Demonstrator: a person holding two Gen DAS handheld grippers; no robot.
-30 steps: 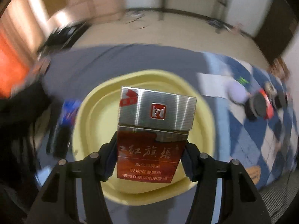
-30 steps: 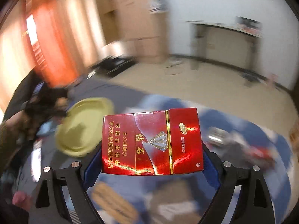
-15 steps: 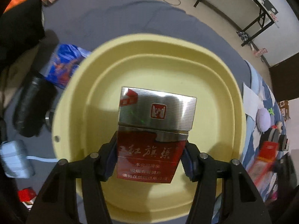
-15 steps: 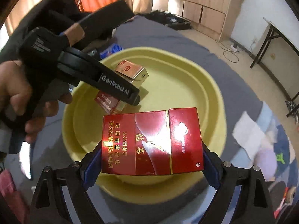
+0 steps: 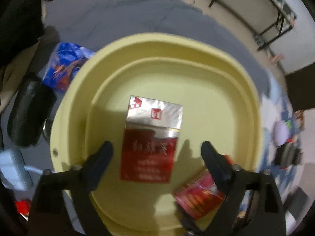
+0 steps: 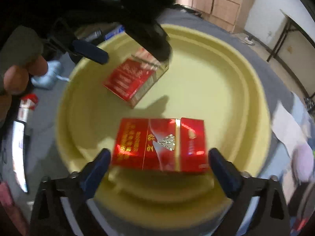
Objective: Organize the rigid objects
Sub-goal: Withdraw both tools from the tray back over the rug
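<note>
A silver-and-dark-red cigarette pack [image 5: 151, 139] lies loose in the yellow basin [image 5: 246, 106], between the spread fingers of my left gripper [image 5: 155, 151], which is open. A glossy red cigarette pack [image 6: 160, 144] sits in the same basin [image 6: 236, 90] between the wide fingers of my right gripper [image 6: 159, 161], also open and apart from its sides. The right view shows the silver-and-red pack [image 6: 133, 80] under the left gripper [image 6: 126, 51], held by a hand. The red pack [image 5: 198, 194] shows in the left view at lower right.
The basin rests on a grey cloth [image 5: 118, 13]. A blue bag [image 5: 65, 64], a black pouch [image 5: 27, 110] and a white charger [image 5: 11, 169] lie to its left. Clutter sits on the checked cloth at right [image 5: 285, 137]. A black table frame [image 5: 271, 19] stands beyond.
Both grippers have opened and let their packs go into the yellow basin. Earlier each pack was clamped between the fingers; now the fingers stand wide and the packs lie lower.
</note>
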